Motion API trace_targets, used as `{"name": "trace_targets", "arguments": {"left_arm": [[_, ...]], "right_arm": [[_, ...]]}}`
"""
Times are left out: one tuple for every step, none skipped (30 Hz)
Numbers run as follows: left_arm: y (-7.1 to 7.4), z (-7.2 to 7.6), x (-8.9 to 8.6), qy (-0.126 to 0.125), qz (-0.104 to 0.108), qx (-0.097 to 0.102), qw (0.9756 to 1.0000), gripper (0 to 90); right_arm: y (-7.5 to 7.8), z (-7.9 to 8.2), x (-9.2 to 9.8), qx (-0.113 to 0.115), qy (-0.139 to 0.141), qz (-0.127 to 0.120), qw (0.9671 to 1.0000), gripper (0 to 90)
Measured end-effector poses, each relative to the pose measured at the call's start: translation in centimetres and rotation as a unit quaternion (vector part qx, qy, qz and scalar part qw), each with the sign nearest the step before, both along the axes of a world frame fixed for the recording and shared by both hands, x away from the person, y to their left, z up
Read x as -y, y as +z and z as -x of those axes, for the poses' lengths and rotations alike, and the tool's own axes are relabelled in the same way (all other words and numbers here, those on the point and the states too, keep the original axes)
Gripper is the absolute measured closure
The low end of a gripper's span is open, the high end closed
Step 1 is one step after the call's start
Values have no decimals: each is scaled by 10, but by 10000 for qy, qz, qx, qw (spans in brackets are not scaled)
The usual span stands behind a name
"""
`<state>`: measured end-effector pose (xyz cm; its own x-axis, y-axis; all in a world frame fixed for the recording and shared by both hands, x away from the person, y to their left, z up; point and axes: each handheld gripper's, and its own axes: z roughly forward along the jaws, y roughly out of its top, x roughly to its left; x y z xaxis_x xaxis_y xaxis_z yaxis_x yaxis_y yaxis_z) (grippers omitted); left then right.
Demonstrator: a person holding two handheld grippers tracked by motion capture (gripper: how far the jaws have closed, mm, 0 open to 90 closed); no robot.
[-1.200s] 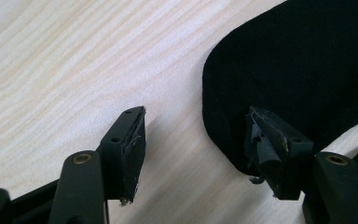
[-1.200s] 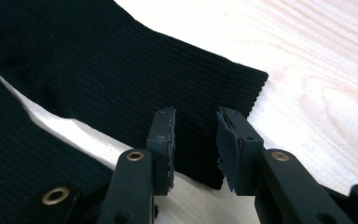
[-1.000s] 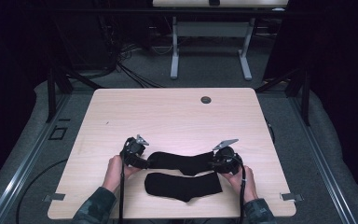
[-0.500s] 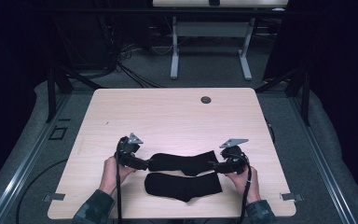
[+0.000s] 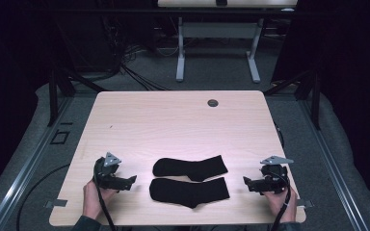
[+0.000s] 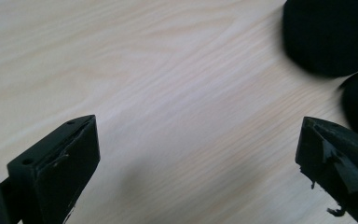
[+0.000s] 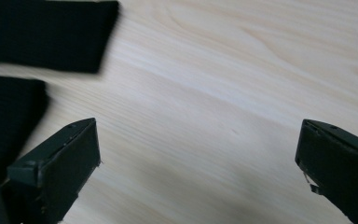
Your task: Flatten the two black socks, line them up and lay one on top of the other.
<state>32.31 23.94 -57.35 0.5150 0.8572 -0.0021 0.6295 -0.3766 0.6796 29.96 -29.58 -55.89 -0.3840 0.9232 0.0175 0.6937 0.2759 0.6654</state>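
The tabletop (image 5: pixel 183 125) is evenly lit from above while the room around it stays dark; in the right gripper view the socks (image 7: pixel 42 37) near the tabletop's edge smear with motion blur

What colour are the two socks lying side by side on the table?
Both socks are plain black, with no visible pattern; the high view shows them best.
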Motion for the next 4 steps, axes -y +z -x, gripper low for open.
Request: {"name": "trace_targets", "arguments": {"left_arm": [[-2, 1, -2, 31, 15, 18, 10000, 0], [-6, 3, -5, 85, 39, 39, 9999, 0], [-8, 4, -7, 122, 24, 62, 9999, 0], [-10, 5, -8, 145, 30, 62, 9999, 0]], "right_arm": [[-4, 1, 4, -14, -40, 30, 10000, 0], [-7, 2, 7, -29, -67, 37, 10000, 0], [-12, 2, 12, -52, -155, 50, 9999, 0], [-16, 2, 14, -86, -217, 71, 9997, 0]]}}
